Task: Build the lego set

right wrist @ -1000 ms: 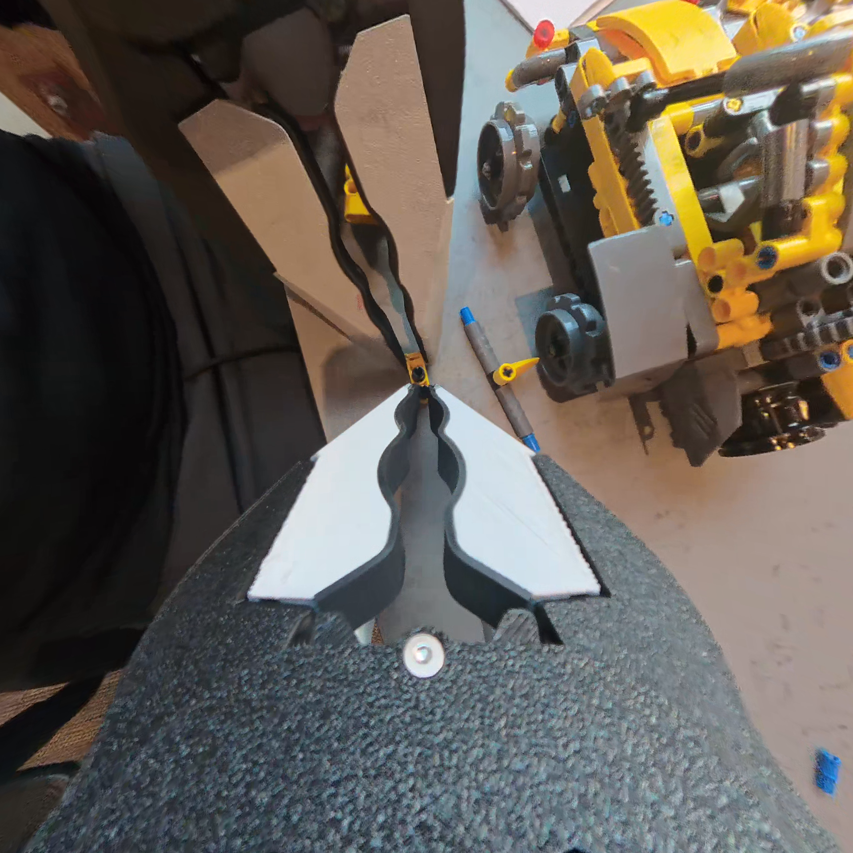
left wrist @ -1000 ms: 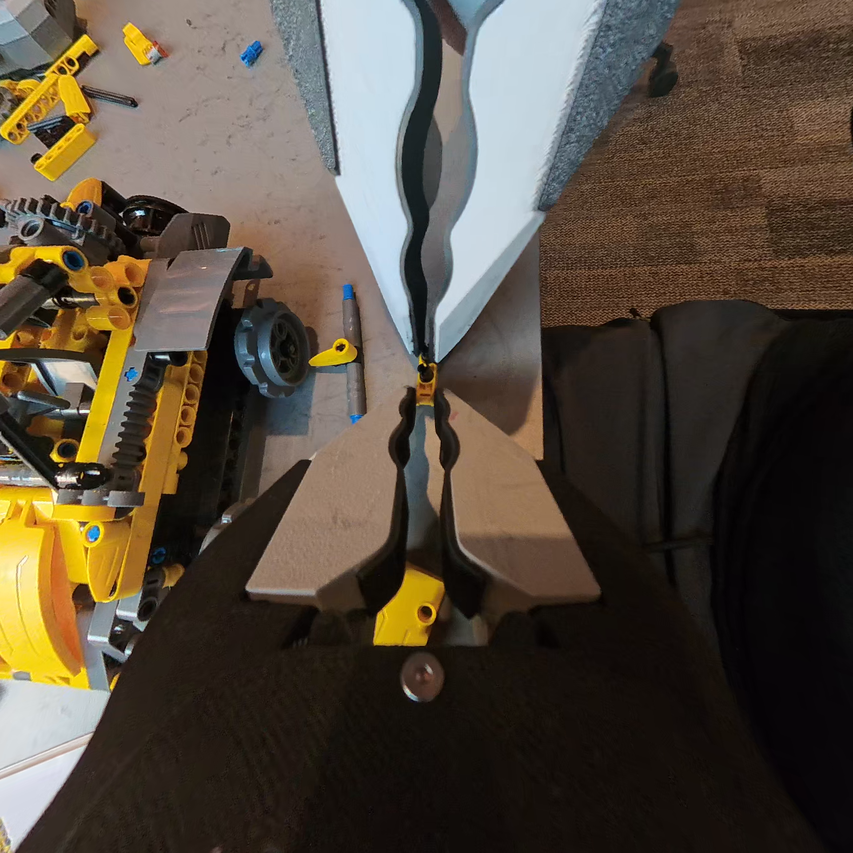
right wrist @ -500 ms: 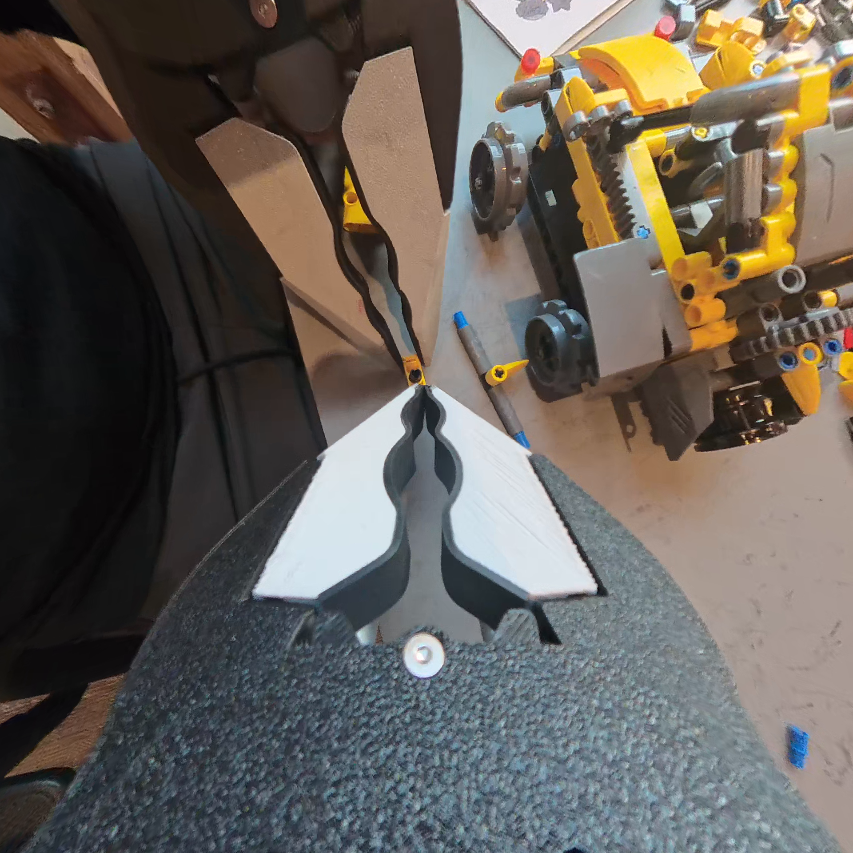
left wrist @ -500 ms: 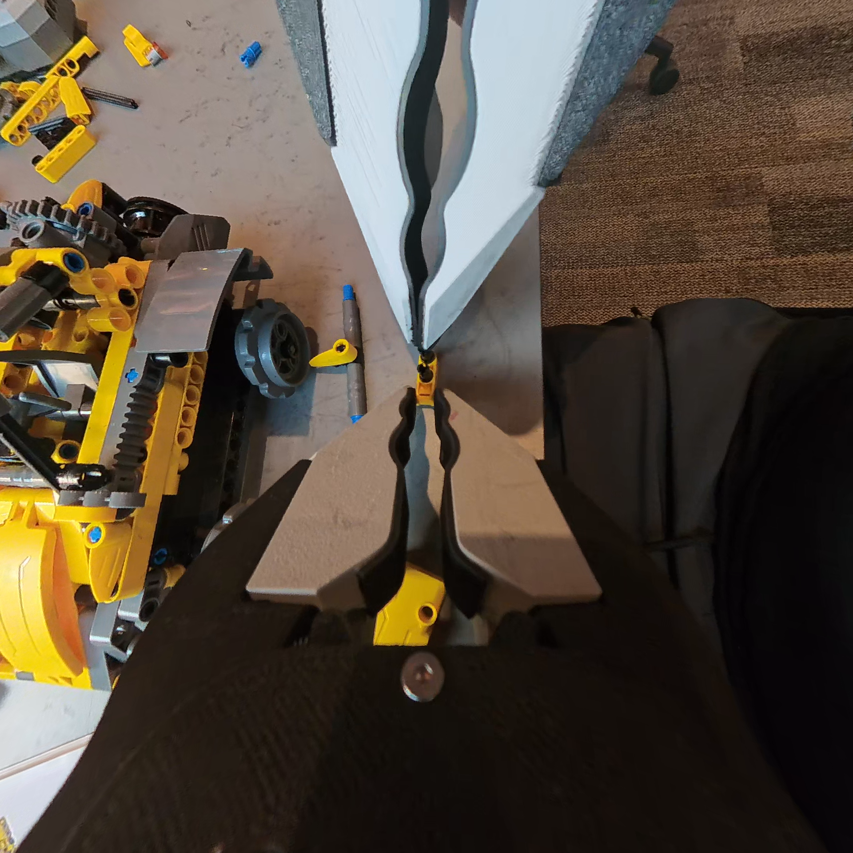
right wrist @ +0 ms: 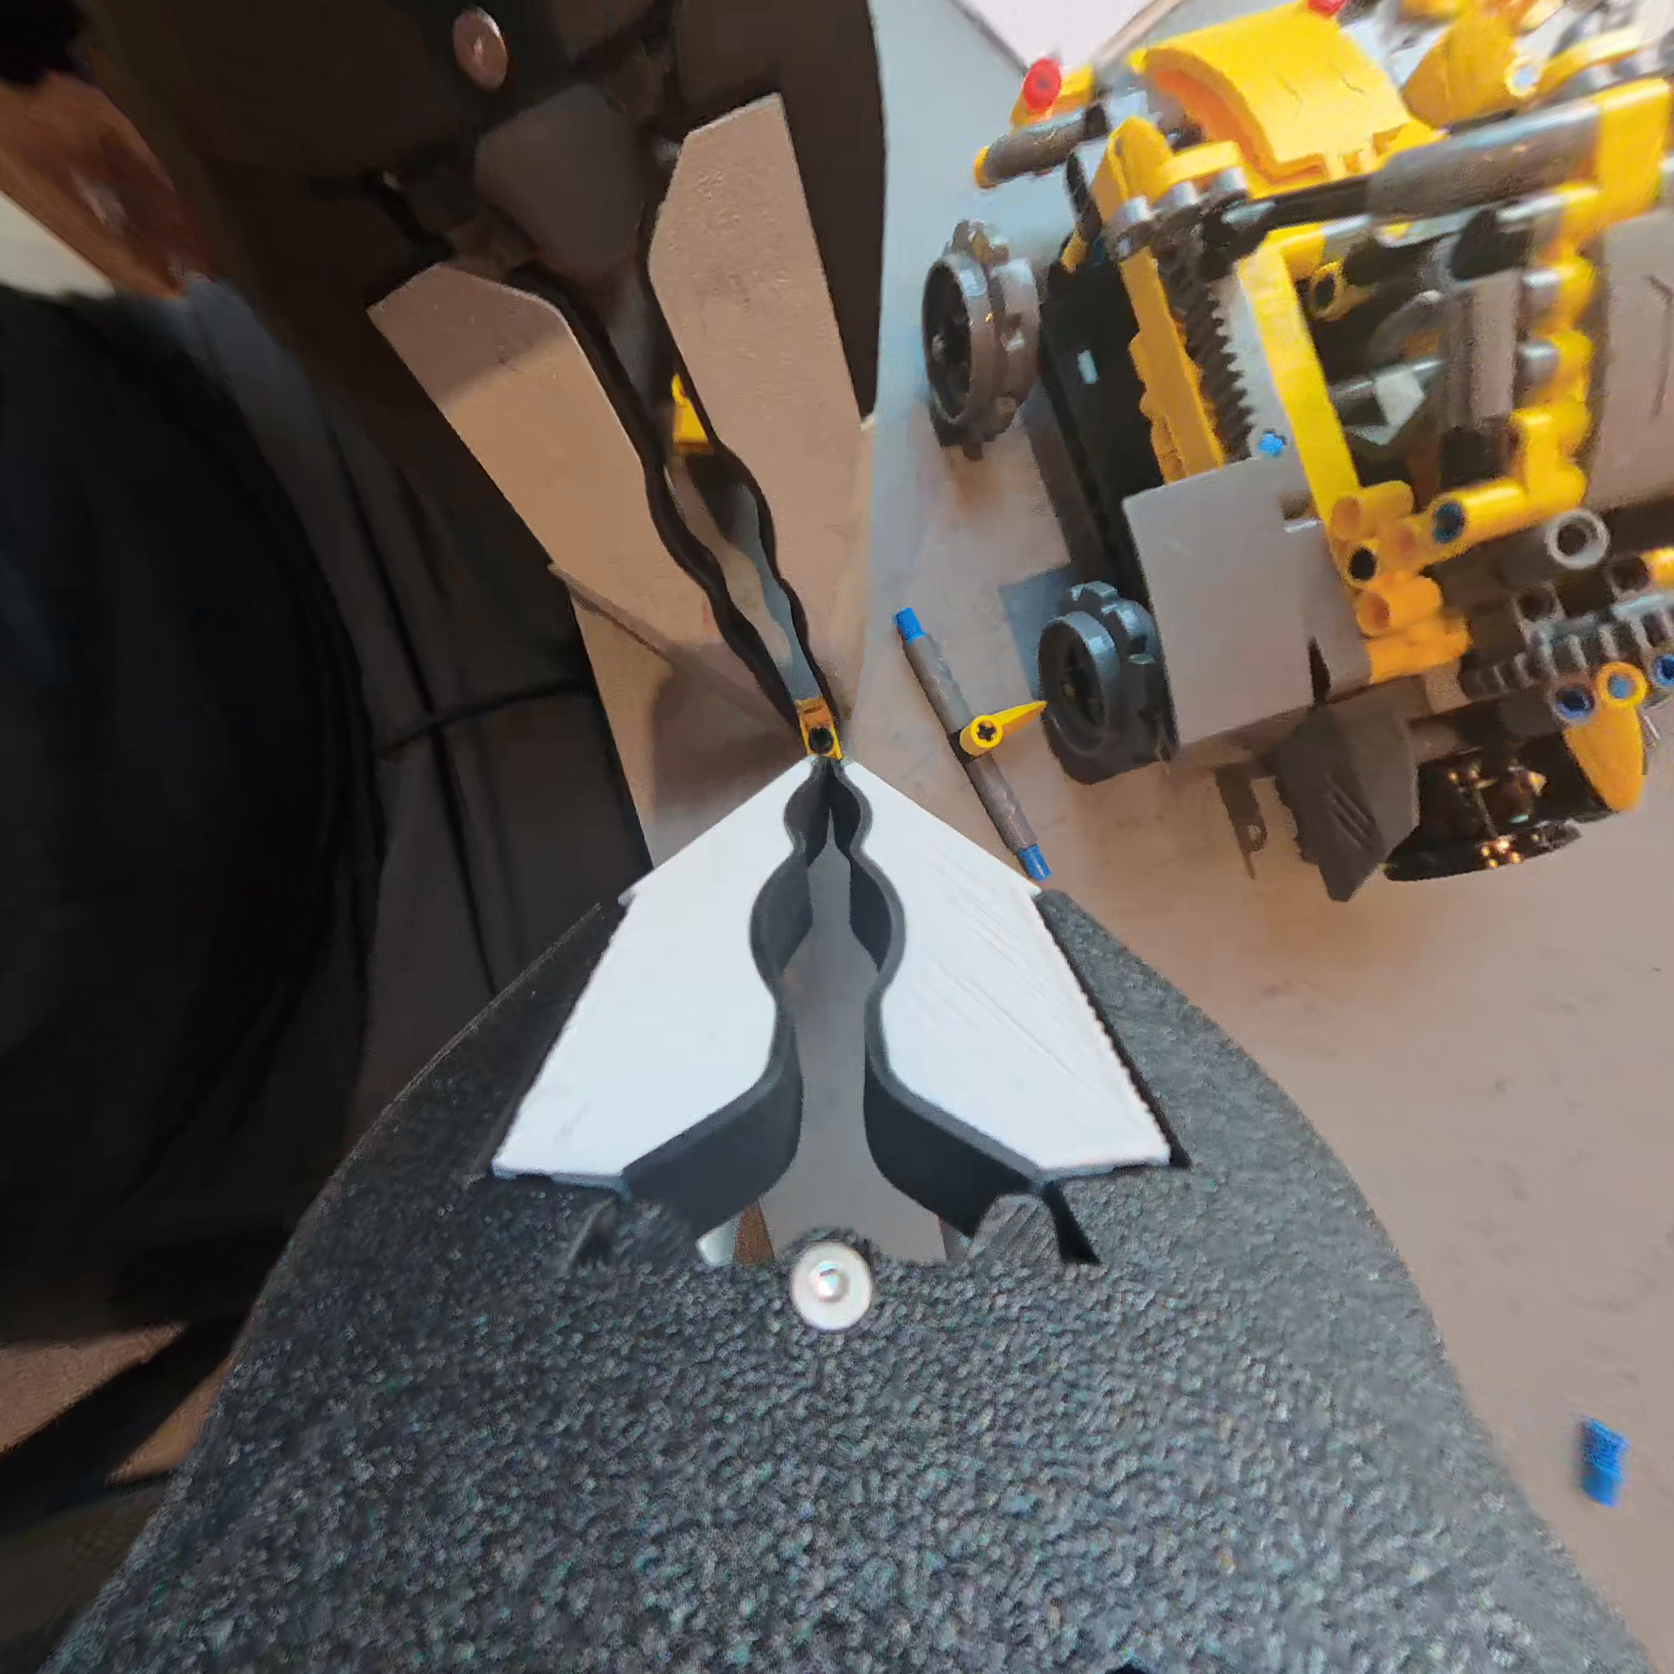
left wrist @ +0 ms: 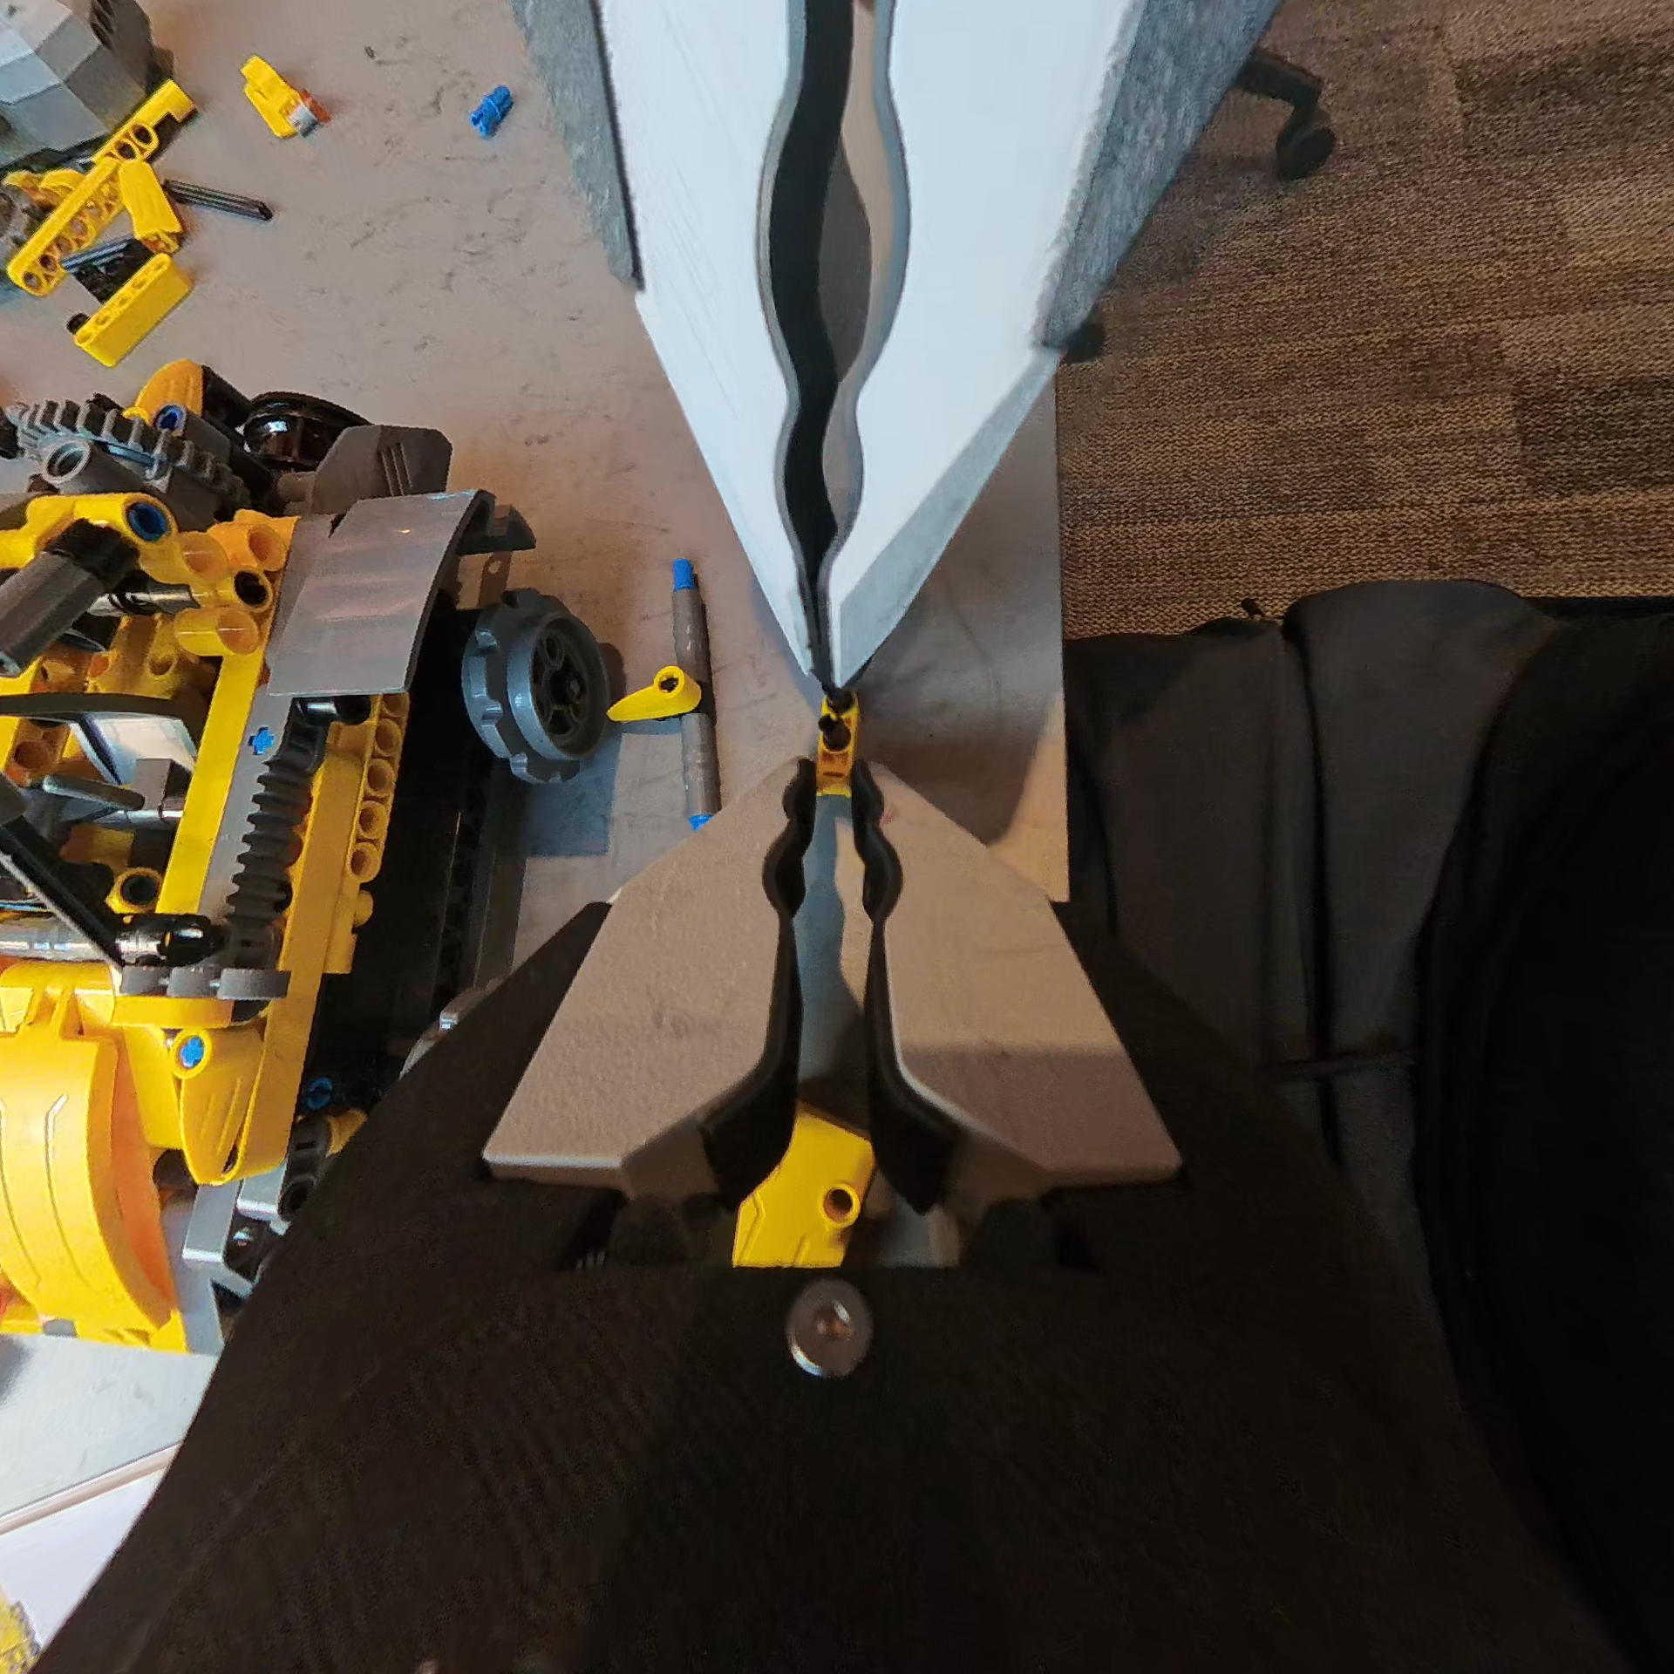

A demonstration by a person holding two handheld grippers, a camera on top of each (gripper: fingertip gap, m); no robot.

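My left gripper [left wrist: 833, 781], with grey fingers, is shut on a small yellow connector [left wrist: 833, 752] and holds it above the table near its edge. A short black pin [left wrist: 838, 708] sticks out of the connector's far end. My right gripper [left wrist: 826, 675], with white fingers, comes from the opposite side, tip to tip, and is shut on the pin's end. In the right wrist view the right gripper [right wrist: 826, 768] sits just under the yellow connector [right wrist: 820, 729], with the left gripper [right wrist: 813, 697] beyond it.
A yellow and grey toy-brick vehicle [left wrist: 181, 815] [right wrist: 1359, 453] stands beside the grippers. A grey axle with blue ends and a yellow cam [left wrist: 690, 716] [right wrist: 969, 734] lies next to its wheel hub [left wrist: 539, 684]. Loose yellow beams [left wrist: 100, 226] and a blue pin [right wrist: 1601, 1458] lie about. Dark clothing [left wrist: 1359, 906] lies past the table edge. The tips of both grippers are at nearly the same place.
The right gripper has drawn back a little from the yellow connector, and the black pin now shows between them. The left gripper has stayed put.
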